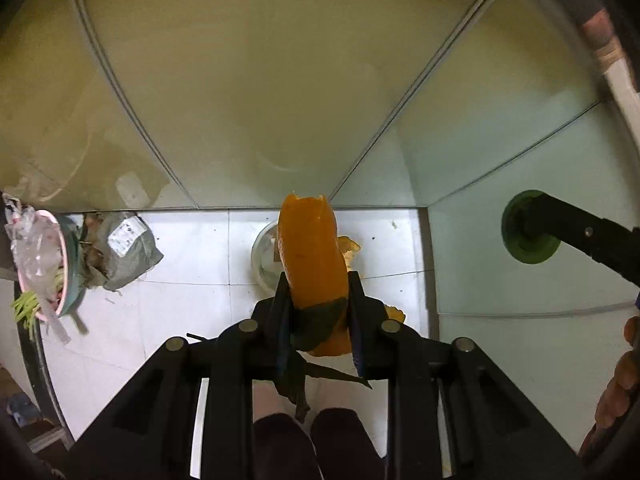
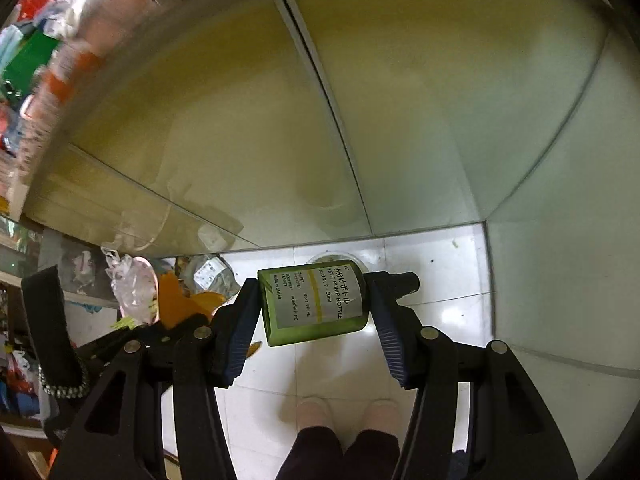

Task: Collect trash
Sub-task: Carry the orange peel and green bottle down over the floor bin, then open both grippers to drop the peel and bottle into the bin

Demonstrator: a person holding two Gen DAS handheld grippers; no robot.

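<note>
My left gripper (image 1: 318, 296) is shut on an orange peel (image 1: 312, 252) with a dark end, held upright above the white tiled floor. My right gripper (image 2: 314, 304) is shut on a small green pump bottle (image 2: 314, 300) with a white label, held sideways; its black pump head (image 2: 404, 282) points right. The bottle's green base (image 1: 528, 228) and the right gripper show at the right of the left wrist view. The orange peel (image 2: 180, 300) shows at the left of the right wrist view.
A clear round lid or cup (image 1: 264, 256) and more peel scraps (image 1: 350, 248) lie on the floor below. A grey parcel bag (image 1: 124, 248) and a pink bowl with plastic and green scraps (image 1: 44, 260) sit left. Walls rise behind. My legs are below.
</note>
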